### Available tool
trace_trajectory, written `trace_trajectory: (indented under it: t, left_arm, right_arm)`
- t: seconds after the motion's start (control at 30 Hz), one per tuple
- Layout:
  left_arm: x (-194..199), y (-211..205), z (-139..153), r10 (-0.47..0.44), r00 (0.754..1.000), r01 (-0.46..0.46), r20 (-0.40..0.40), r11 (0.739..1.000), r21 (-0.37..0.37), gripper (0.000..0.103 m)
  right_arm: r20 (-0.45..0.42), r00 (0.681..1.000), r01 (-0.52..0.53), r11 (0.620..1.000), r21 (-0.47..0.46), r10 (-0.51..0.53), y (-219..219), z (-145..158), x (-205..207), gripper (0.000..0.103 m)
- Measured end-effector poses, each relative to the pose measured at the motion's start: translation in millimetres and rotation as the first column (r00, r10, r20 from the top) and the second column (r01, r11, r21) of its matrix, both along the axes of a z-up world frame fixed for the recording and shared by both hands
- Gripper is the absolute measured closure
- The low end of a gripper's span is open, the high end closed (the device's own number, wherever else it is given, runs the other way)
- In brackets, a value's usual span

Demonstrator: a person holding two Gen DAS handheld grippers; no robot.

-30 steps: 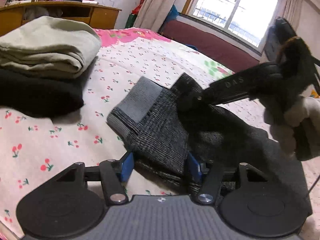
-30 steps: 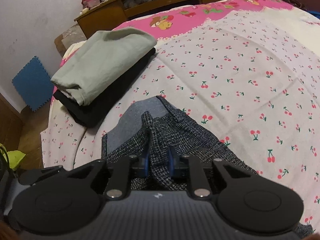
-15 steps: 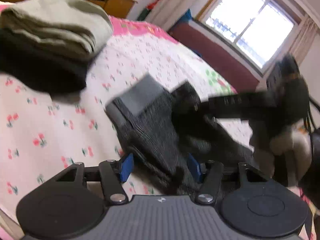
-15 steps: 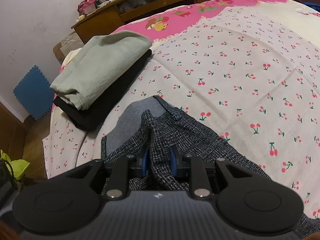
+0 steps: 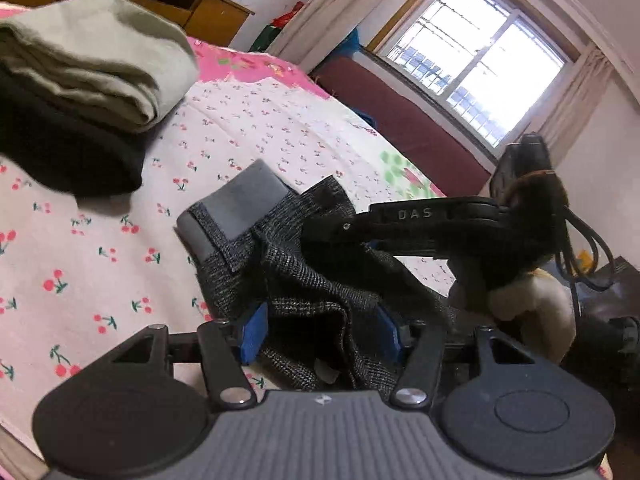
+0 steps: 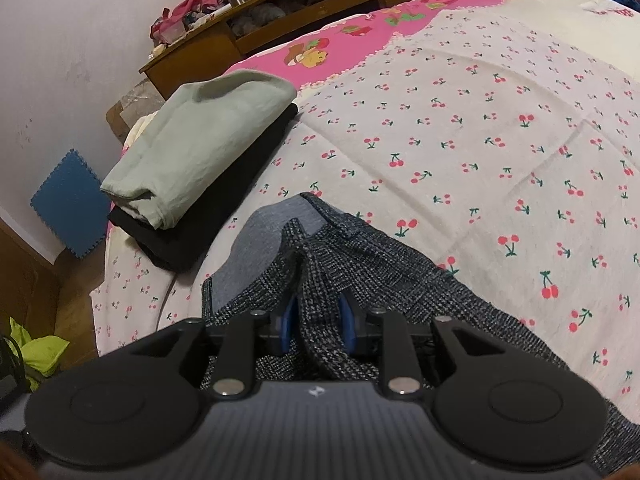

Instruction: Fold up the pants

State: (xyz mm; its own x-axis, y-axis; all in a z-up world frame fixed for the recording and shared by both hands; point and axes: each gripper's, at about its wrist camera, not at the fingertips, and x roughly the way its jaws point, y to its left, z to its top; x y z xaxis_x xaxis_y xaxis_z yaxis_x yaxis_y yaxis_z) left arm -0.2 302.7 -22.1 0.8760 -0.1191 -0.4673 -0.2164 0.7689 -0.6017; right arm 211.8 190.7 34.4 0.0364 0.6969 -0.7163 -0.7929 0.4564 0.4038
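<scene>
Pants bunched between spread left gripper pads | right gripper pinches waistband | window in left view only

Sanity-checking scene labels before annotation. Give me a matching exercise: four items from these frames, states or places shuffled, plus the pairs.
Items:
1. tweed pants
2. green folded garment
3. black folded garment
4. left gripper

States or places:
A. bottom of the stack
B. open, blue pads either side of bunched cloth
C. top of the stack
D. pinched by the right gripper, grey waistband lining showing

Pairs: 1-D, 2-C, 3-A, 4-B
</scene>
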Motion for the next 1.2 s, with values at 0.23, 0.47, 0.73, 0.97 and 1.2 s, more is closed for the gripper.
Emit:
trace_trajectory:
  t: [0.23,0.47,0.73,0.97,1.2]
  left_arm:
    - [-1.3,1.9,-17.7,-0.004,0.999,-0.001,-0.041,0.993,-0.116,0.034]
    - [9.0,7.6,-6.5,0.032,0.999,-0.032,0.007,0.996,-0.079,0.029]
    - [34.4,6.0,-9.1,0.061,0.995,-0.058,-0.081,0.997,0.044,0.042]
    - [32.0,23.8,-2.7,0.043,0.999,-0.044,-0.025,0.998,-0.035,0.077]
    - [34.5,23.2,22.0,0.013,0.996,-0.015,0.092,1.000,0.016,0.078]
  right_arm:
    - [-0.013,1.000,0.016,1.000,0.014,-0.016,-2.0,-2.3,-0.3,0.076]
    - [-0.019,1.000,0.026,0.999,0.027,-0.025,-4.4,-3.8,0.0,0.076]
    - [0.016,1.000,0.002,1.000,0.007,-0.002,0.8,-2.6,-3.5,0.073]
    - [0.087,0.996,-0.030,0.999,-0.028,0.033,3.0,13.8,-18.4,0.091]
    - [0.124,0.992,-0.015,0.999,0.044,0.009,3.3,49.0,-9.8,0.092]
